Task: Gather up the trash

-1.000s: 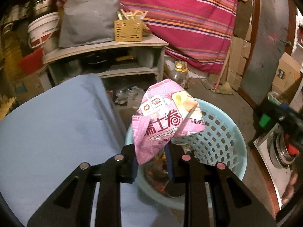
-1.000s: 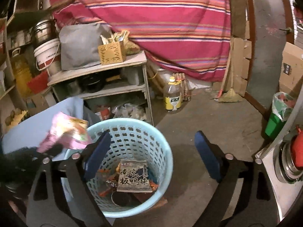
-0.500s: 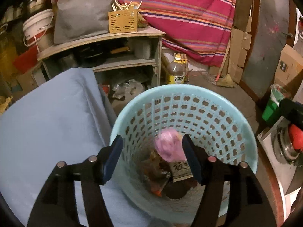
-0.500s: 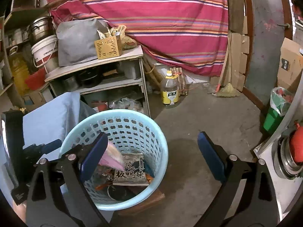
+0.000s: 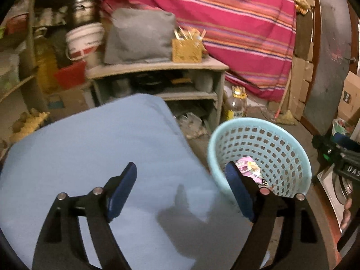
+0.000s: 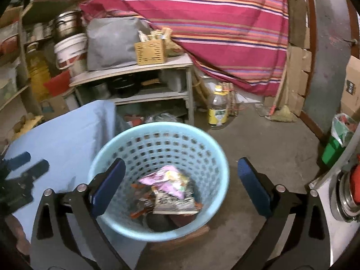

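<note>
The crumpled pink snack wrapper (image 6: 167,181) lies on other litter inside the pale blue perforated plastic basket (image 6: 216,157), directly ahead of the right tongs (image 6: 181,185), which gape wide and empty. The left tongs (image 5: 183,191) are empty too, jaws opening, over the blue-covered desk (image 5: 94,148) with the basket off their right side. A careless swing of either tongs could clip the rim and tip the light basket. Beyond stand a grey wooden shelf (image 6: 135,67) and a yellow-labelled oil bottle (image 6: 217,110).

Pale-blue perforated basket (image 6: 112,148), pink wrapper (image 6: 166,180), red striped cloth (image 6: 213,22).
</note>
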Motion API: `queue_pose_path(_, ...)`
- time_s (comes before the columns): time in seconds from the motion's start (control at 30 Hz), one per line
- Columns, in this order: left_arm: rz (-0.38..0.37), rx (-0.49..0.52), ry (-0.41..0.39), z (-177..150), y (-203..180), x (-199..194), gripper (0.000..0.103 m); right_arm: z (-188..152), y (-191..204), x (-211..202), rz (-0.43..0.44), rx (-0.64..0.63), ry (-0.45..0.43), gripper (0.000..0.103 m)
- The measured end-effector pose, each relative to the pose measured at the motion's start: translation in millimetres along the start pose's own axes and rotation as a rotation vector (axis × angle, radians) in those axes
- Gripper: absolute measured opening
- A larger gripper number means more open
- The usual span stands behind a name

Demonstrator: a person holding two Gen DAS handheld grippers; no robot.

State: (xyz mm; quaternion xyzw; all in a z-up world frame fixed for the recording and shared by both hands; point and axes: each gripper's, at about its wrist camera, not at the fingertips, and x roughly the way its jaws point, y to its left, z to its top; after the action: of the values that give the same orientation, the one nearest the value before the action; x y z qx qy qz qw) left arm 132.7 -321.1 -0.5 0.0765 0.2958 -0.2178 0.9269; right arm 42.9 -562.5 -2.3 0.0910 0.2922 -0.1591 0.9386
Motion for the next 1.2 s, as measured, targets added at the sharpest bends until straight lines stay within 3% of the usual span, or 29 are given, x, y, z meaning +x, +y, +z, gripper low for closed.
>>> queue_pose_path(0.03, 0.01, 0.001, -0.011, -3, 7, -12, 0.082, -2, 5, -4, 0.018, -0.001, -0.001, 0.099)
queue_pose_path(0.07, 0.018, 0.001, -0.019, -5, 12, -21, 0.091, -5, 13, -11, 0.031, -0.004, -0.002, 0.099)
queue_pose_path(0.13, 0.04, -0.012, -0.045, -15, 28, -46, 0.095, -10, 26, -21, 0.039, -0.011, -0.009, 0.099)
queue_pose_path(0.4, 0.104, -0.066, -0.07, -61, 80, -122, 0.096, -51, 102, -78, 0.097, -0.093, -0.044, 0.099)
queue_pose_path(0.7, 0.224, -0.091, -0.158, -108, 120, -196, 0.099, -99, 178, -139, 0.135, -0.169, -0.138, 0.099)
queue_pose_path(1.03, 0.27, -0.178, -0.163, -158, 149, -217, 0.099, -131, 202, -158, 0.105, -0.148, -0.222, 0.099)
queue_pose_path(1.2, 0.328, -0.136, -0.178, -174, 152, -213, 0.099, -147, 202, -155, 0.092, -0.129, -0.234, 0.099)
